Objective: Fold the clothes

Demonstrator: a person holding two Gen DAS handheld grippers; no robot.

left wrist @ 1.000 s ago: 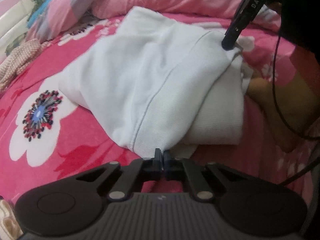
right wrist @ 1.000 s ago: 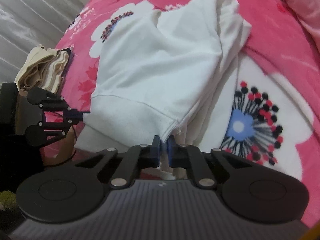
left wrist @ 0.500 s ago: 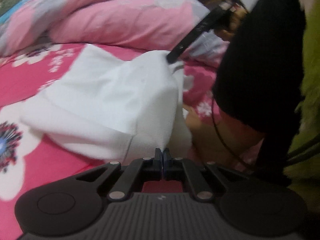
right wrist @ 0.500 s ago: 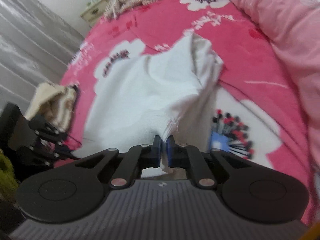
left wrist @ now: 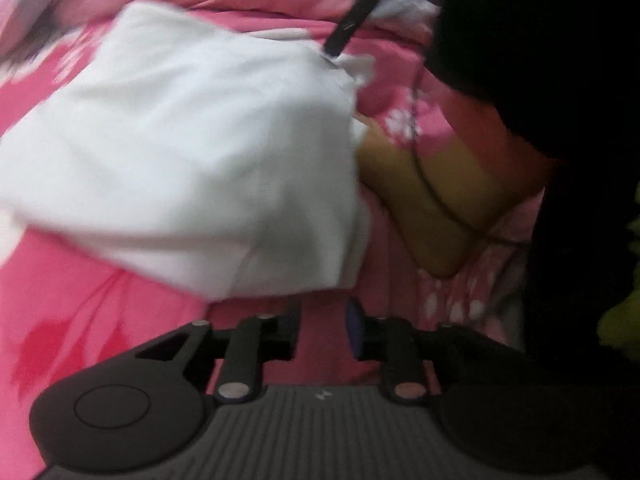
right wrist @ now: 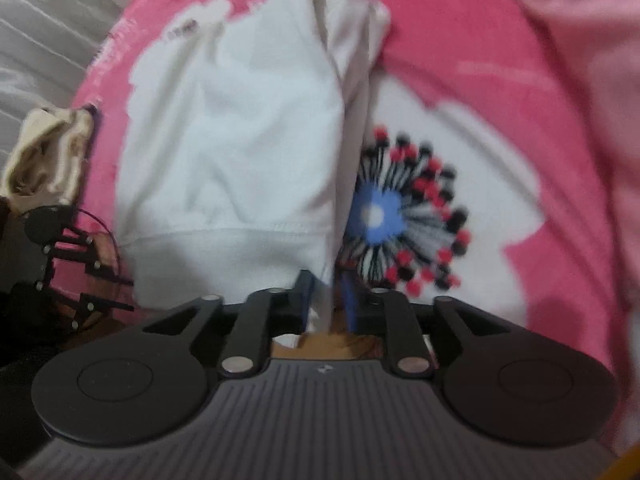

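My left gripper (left wrist: 322, 326) is parted, its two fingers standing apart with only pink bedspread (left wrist: 80, 312) showing in the gap; it holds nothing. Just beyond its fingertips lies the near hem of the white garment (left wrist: 192, 152), a folded, rumpled heap resting on the bedspread. The view is blurred, so I cannot tell whether the fingertips touch the cloth.

My right gripper (right wrist: 326, 294) is partly parted too, and a corner of the white garment (right wrist: 240, 140) hangs down between its fingers; I cannot tell whether the pads still pinch it. In the left wrist view the same gripper shows as a dark bar (left wrist: 356, 16) meeting the garment's far right corner.

To the right of the garment in that view a bare foot (left wrist: 436, 200) rests on the bedspread, with a thin black cable (left wrist: 436, 196) running across it, and dark clothing (left wrist: 540, 60) fills the right side.

In the right wrist view a big white flower with a blue centre (right wrist: 380, 216) is printed on the bedspread just right of the garment. A beige cloth (right wrist: 52, 156) sits at the bed's left edge, and a pink quilt (right wrist: 592, 40) is bunched along the far right.
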